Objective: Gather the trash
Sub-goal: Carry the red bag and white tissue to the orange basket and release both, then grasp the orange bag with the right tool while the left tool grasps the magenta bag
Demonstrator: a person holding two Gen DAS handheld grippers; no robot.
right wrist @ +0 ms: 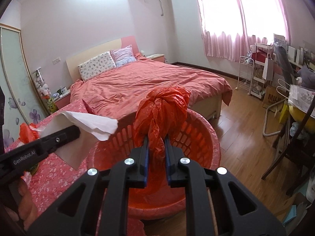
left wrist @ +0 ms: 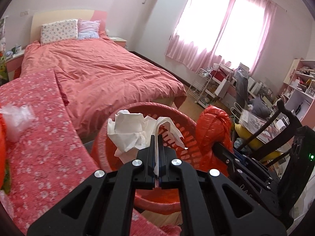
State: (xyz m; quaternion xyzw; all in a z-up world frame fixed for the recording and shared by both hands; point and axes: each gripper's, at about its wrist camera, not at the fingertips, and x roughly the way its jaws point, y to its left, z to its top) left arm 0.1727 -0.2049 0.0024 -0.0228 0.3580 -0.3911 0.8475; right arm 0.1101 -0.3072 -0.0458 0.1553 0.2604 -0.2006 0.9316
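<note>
1. Your left tongs (left wrist: 157, 137) are clamped on a crumpled white paper tissue (left wrist: 128, 131), which stands up from the tips at the centre of the left wrist view, over the round red slatted plastic basket (left wrist: 183, 118).
2. Your right tongs (right wrist: 156, 139) are pinching a bunched orange-red plastic bag (right wrist: 157, 110) by its lower folds; in the middle of the right wrist view it rises over the basket's far rim.
3. Both pieces appear to be held above the basket so they can fall straight in when released.
4. More scraps wait: a clear plastic wrapper (left wrist: 16, 118) lies at the left edge of the left wrist view, on the pink floral-covered bench (left wrist: 49, 137).
5. The basket looks lined with red film, so nothing should slip through the slats.
</note>
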